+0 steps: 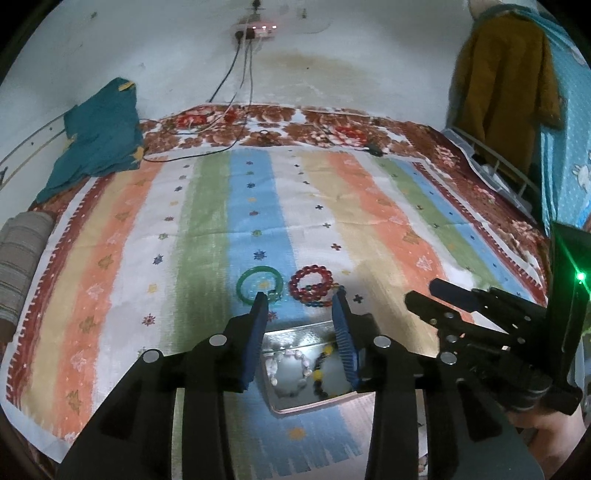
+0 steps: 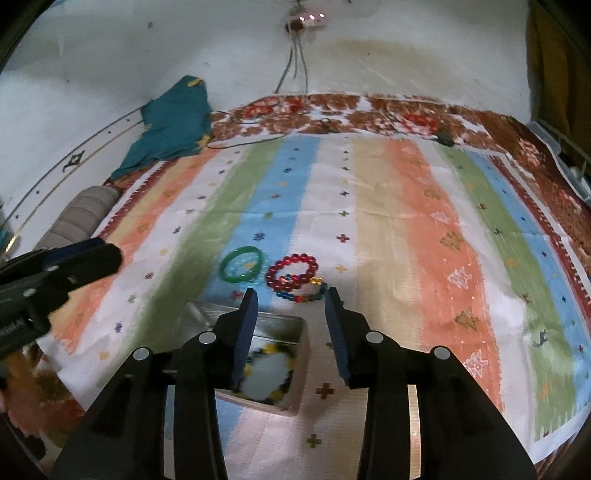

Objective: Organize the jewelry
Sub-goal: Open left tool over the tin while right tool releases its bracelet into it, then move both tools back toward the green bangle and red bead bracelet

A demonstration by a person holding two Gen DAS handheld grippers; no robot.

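On the striped mat lie a green bangle (image 1: 241, 286) (image 2: 222, 269), a red bead bracelet (image 1: 294, 285) (image 2: 295, 258) and a multicoloured bead bracelet (image 1: 318, 304) (image 2: 303, 297), close together. Nearer to me stands an open metal tin (image 1: 295, 334) (image 2: 301, 354). It holds a white bead bracelet (image 1: 288, 369) and a yellow-and-dark bead bracelet (image 1: 319, 373) (image 2: 273, 349). My left gripper (image 1: 300, 297) hovers over the tin, open, with nothing between its pads. My right gripper (image 2: 290, 293) is open and empty too, over the tin's right side. Each gripper shows in the other's view (image 1: 421, 291) (image 2: 109, 251).
A teal cloth (image 1: 99, 136) and a rolled grey cloth (image 1: 22, 258) lie at the mat's left edge. Cables (image 1: 236, 122) run from a wall socket (image 1: 258, 31) across the floral blanket (image 1: 369, 129) behind. A mustard garment (image 1: 506, 88) hangs at the right above a wire rack (image 1: 495, 162).
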